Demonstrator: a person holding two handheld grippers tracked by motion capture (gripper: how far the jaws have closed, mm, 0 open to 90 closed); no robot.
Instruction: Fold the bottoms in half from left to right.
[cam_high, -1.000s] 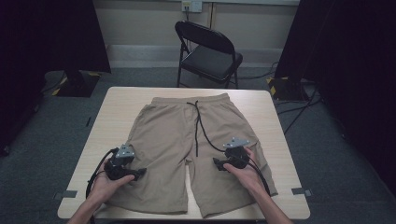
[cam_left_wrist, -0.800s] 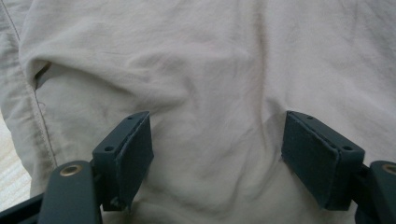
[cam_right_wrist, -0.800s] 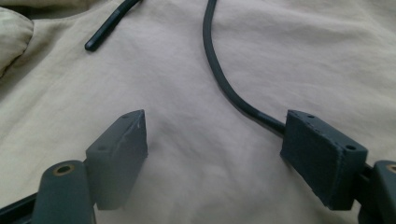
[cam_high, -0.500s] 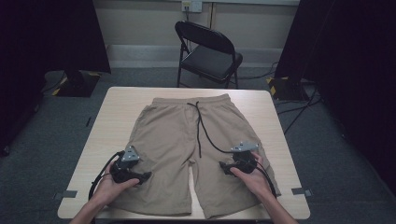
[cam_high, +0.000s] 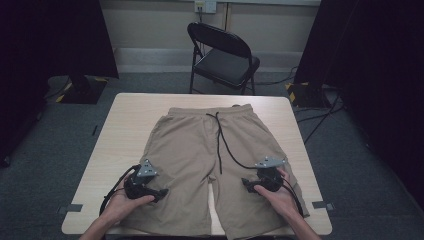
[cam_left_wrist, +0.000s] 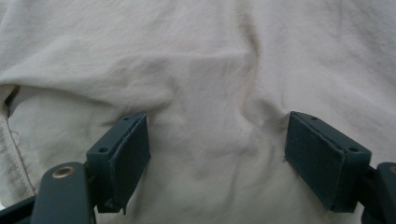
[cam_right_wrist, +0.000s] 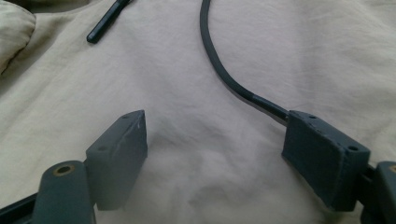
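Beige shorts (cam_high: 210, 160) lie flat on the wooden table (cam_high: 135, 115), waistband at the far side, with a black drawstring (cam_high: 220, 145) trailing down the middle. My left gripper (cam_high: 159, 192) rests on the left leg, pointing inward. Its jaws have just been opening, and they now stand wide apart over slightly bunched fabric (cam_left_wrist: 215, 93). My right gripper (cam_high: 246, 184) lies on the right leg, open, with bare cloth between the jaws. In the right gripper view the drawstring (cam_right_wrist: 219, 70) curves past the right jaw, and its tip (cam_right_wrist: 105, 23) lies farther off.
A black folding chair (cam_high: 220, 55) stands behind the table's far edge. Dark curtains hang at both sides, and cables lie on the floor at the right. Both leg hems are close to the table's near edge.
Both hands have slid along the shorts' legs toward the table's near edge. The left jaws stand a little wider than before.
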